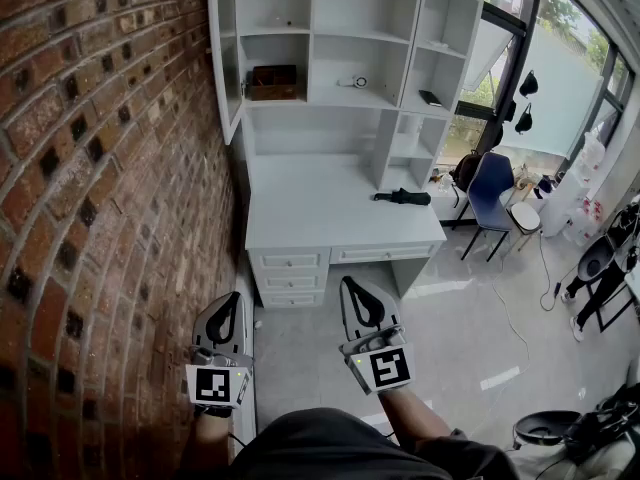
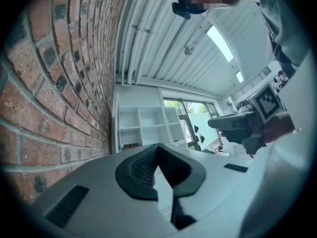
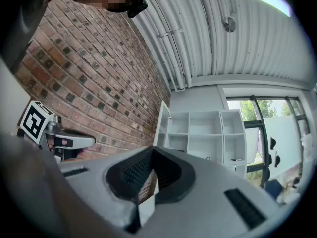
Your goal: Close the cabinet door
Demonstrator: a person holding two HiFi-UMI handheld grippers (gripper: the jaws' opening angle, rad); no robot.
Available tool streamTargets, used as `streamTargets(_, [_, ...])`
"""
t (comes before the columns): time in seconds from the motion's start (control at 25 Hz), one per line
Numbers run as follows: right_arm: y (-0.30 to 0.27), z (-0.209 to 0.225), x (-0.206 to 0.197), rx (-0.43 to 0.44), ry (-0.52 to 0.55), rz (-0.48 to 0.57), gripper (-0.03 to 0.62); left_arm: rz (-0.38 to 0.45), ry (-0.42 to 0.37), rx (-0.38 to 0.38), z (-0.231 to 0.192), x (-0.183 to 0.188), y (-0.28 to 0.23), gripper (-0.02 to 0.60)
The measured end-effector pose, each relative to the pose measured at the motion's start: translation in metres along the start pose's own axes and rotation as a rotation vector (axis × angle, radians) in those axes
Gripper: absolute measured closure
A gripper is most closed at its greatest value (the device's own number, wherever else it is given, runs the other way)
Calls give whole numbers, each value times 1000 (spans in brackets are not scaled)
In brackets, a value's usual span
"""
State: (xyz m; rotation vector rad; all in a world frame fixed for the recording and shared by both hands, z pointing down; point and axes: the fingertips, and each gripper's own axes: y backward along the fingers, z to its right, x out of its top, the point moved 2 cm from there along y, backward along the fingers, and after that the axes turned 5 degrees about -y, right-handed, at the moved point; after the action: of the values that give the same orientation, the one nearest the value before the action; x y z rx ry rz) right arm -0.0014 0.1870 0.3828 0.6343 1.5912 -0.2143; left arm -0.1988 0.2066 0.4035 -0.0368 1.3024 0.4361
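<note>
A tall white cabinet [image 1: 345,38] with open shelves stands over a white desk, far ahead of me. Its door [image 1: 228,58] hangs open at the cabinet's left side, next to the brick wall. The same open door [image 2: 117,125] shows small in the left gripper view, and the door [image 3: 161,125] shows again in the right gripper view. My left gripper [image 1: 229,298] is held low beside the wall, shut and empty. My right gripper [image 1: 351,285] is beside it, also shut with nothing in it. Both point toward the cabinet from well short of it.
A brick wall [image 1: 100,188] runs along the left. The desk [image 1: 320,213] has drawers [image 1: 290,268] below and a black object [image 1: 402,197] on top. A wooden box [image 1: 271,81] sits on a shelf. A blue chair [image 1: 492,193] and cables stand to the right.
</note>
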Motion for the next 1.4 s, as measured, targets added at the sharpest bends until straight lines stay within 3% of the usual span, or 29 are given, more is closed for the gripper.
streamTargets(0.52, [5, 4, -3, 15, -27, -4, 595, 10, 14, -2, 10, 1, 0, 578])
streamTargets(0.56, [5, 4, -4, 16, -31, -6, 595, 20, 20, -3, 10, 3, 0, 554])
streamTargets(0.64, [6, 4, -6, 17, -32, -11, 595, 40, 29, -5, 10, 6, 0, 387])
streamTargets(0.92, [10, 5, -13, 37, -43, -15, 595, 103, 73, 41, 4, 18, 7, 234])
streamTargets(1.4, [25, 20, -25, 93, -51, -26, 595, 97, 64, 118, 9, 22, 4, 218])
